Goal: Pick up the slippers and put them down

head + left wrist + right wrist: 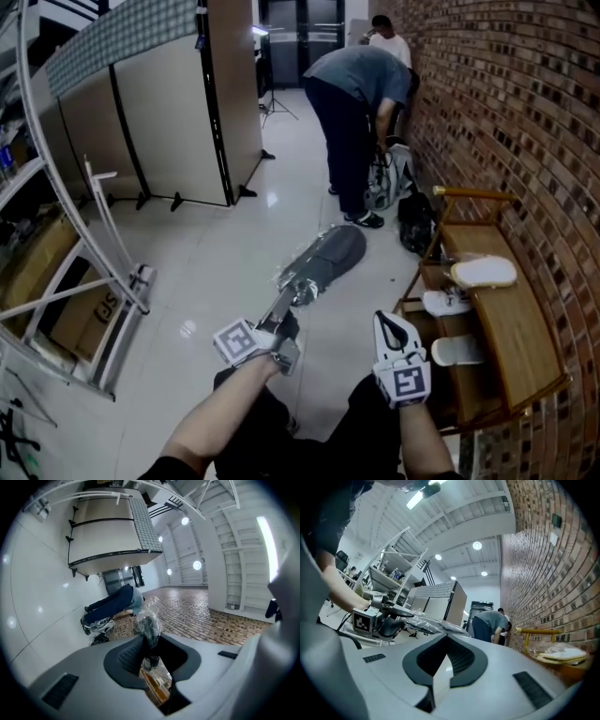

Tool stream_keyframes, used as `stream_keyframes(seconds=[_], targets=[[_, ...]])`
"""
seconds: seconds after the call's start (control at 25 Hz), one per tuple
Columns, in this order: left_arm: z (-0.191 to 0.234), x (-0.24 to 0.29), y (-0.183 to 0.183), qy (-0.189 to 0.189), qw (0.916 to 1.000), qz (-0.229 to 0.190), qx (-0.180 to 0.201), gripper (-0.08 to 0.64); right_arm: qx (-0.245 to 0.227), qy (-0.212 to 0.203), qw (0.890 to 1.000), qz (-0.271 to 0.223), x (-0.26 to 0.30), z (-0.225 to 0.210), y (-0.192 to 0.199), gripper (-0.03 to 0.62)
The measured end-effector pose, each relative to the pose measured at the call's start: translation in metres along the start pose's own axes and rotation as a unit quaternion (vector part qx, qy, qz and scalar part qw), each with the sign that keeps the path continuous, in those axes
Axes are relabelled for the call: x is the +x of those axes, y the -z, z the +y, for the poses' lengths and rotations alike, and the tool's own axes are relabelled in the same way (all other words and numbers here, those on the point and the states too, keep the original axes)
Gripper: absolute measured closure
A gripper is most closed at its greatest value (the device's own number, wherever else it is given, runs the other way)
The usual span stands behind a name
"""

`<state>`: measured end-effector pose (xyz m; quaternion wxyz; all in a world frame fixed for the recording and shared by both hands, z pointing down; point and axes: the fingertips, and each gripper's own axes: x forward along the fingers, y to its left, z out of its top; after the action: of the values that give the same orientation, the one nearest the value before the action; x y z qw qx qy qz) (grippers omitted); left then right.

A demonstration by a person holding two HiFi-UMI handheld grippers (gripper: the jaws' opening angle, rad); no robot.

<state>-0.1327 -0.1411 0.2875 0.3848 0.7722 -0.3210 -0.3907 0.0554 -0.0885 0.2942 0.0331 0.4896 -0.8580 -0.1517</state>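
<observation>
Slipper [333,255], dark grey, clamped between left tongs [298,292], held aloft

Brown wooden two-tier rack [516,328] at 4 o'clock, against brick wall [525,112]. Cream plastic-wrapped slipper [483,272] on top board, 12 o'clock end. White slipper [446,302] on lower tier; second white slipper [457,351] at its 6 o'clock. Black bag [415,223] on glossy white tile floor [234,262].

The shoe rack [516,337] stands against the brick wall [525,103] at the right. One slipper [483,272] lies on its top near the far edge; two lower slippers [446,302] lie on its shelf beneath, at the left edge. Left of the rack, above the floor [216,272], the left claw [298,292] holds a wrapped slipper [328,258]; a person [352,103] stands behind it.
</observation>
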Motion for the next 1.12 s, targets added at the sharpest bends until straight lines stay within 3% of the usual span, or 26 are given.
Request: stream_keyframes(seconds=[0.28,0.44,0.68,0.84,1.0,1.12], targets=[[0.080,-0.001,0.012,-0.045,0.9989,0.000,-0.009,0.483,0.033,-0.013,0.998,0.047,0.038,0.005,0.063,0.583],[0.130,0.000,0.015,-0.081,0.9960,-0.014,-0.035,0.483,0.033,-0.033,0.996,0.073,0.068,0.000,0.104,0.583],[0.212,0.011,0.021,-0.131,0.9910,-0.015,-0.022,0.483,0.026,-0.021,0.996,0.088,0.109,-0.030,0.143,0.583],[0.261,0.019,0.046,-0.143,0.9897,0.006,-0.010,0.483,0.062,-0.013,0.993,0.104,0.124,-0.043,0.182,0.583],[0.307,0.019,0.081,-0.153,0.9872,0.014,-0.043,0.483,0.081,-0.036,0.987,0.134,0.114,-0.032,0.210,0.583],[0.347,0.008,0.102,-0.164,0.9826,-0.018,-0.085,0.483,0.117,-0.042,0.980,0.153,0.112,-0.034,0.222,0.583]])
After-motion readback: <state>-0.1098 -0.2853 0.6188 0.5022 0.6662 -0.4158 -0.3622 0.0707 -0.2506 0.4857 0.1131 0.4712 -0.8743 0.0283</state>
